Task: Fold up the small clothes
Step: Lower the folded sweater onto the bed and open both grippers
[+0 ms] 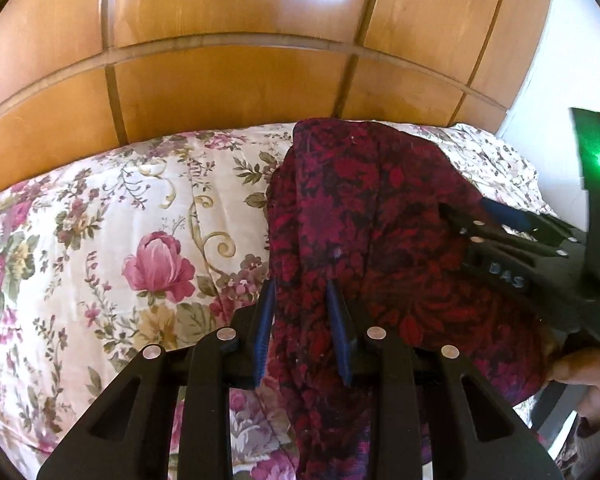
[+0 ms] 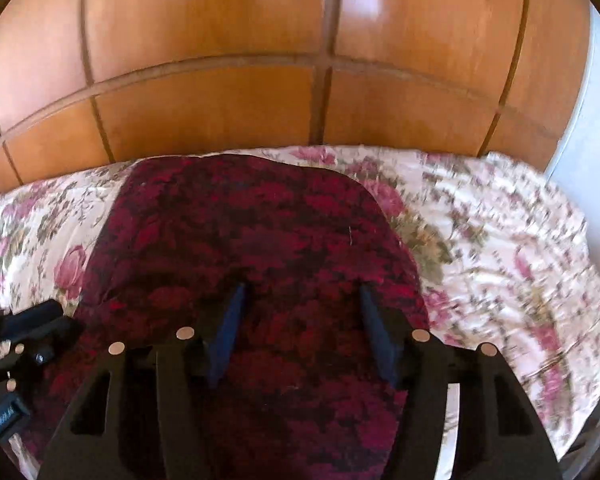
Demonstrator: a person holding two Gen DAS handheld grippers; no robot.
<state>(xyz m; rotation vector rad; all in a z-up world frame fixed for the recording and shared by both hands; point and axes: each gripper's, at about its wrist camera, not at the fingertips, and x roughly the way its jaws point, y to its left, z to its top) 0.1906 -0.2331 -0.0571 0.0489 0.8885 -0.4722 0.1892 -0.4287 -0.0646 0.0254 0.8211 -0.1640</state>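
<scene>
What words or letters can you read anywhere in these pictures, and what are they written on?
"DAS": raised letters on the black body of the right gripper, seen from the left wrist view; more letters may follow, but they cannot be made out.
Pale marks on the blue part of the left gripper, at the left edge of the right wrist view: too blurred to read.
Nothing is written on the red cloth, the floral bedcover or the wooden panels.

Dark-red floral garment (image 2: pixel 252 220) — pink-rose white bedspread (image 1: pixel 100 240)
</scene>
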